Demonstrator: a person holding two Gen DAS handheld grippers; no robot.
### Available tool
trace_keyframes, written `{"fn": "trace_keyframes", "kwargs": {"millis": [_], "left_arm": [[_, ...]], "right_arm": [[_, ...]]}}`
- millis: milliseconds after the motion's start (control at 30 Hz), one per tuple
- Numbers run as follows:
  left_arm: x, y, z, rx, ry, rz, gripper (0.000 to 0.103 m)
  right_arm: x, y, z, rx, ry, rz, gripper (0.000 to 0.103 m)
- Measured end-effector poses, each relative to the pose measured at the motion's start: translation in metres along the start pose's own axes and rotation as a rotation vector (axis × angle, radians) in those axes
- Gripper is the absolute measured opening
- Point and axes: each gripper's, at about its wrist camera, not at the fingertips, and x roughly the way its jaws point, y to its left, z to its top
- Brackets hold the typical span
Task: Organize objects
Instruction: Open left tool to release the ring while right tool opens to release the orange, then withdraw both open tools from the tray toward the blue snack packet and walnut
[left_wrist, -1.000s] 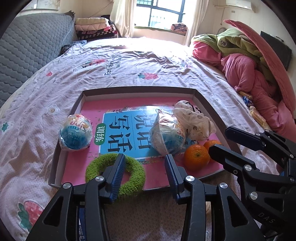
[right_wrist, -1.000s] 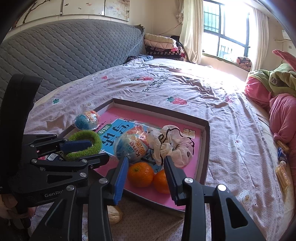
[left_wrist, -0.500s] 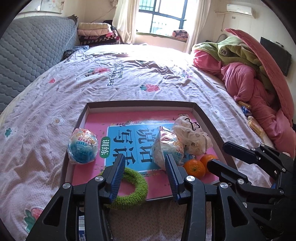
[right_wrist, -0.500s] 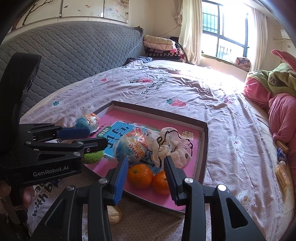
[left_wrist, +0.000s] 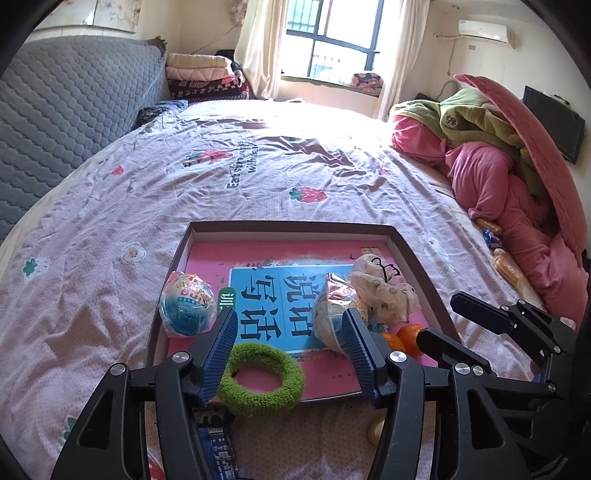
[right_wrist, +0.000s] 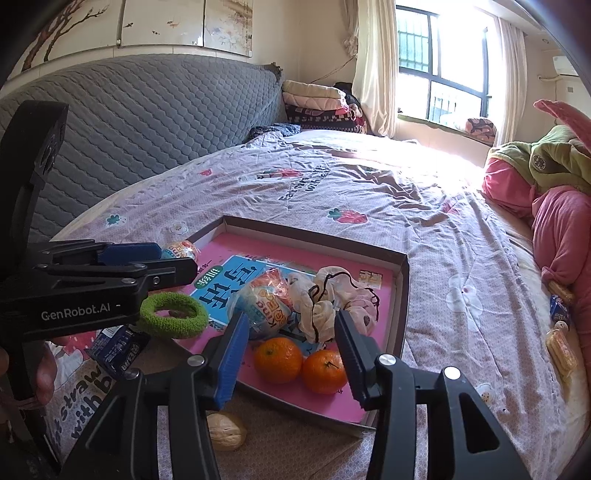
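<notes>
Left gripper (left_wrist: 288, 354) and right gripper (right_wrist: 288, 358), jaws opening and empty, above the tray (right_wrist: 402, 295) holding two oranges (right_wrist: 277, 359).

Bedroom. Bed (left_wrist: 258, 177) with lilac strawberry-print sheet fills centre frame. Grey quilted headboard (left_wrist: 55, 110) upper left. Barred window (left_wrist: 332, 40), pale curtains (left_wrist: 258, 48) top centre, sunlit. Air conditioner (left_wrist: 485, 31) upper right.

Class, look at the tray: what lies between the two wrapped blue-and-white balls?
Between the left wrapped ball and the right wrapped ball lies only the blue book, flat on the tray; the left wrist view shows this best.
</notes>
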Motion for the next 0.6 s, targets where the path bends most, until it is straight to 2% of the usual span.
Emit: {"fn": "trace_keyframes", "kwargs": {"millis": [133,600], "left_arm": [[-0.009,0.004,0.001,-0.007,-0.013,0.008,0.061],[-0.036,0.010,-0.003,-0.025,-0.039,0.011,0.066]], "right_arm": [[-0.005,-0.002,0.001,0.008,-0.021,0.006,0.054],[-0.024,0.002,0.002,0.023,-0.084,0.024,0.059]]}}
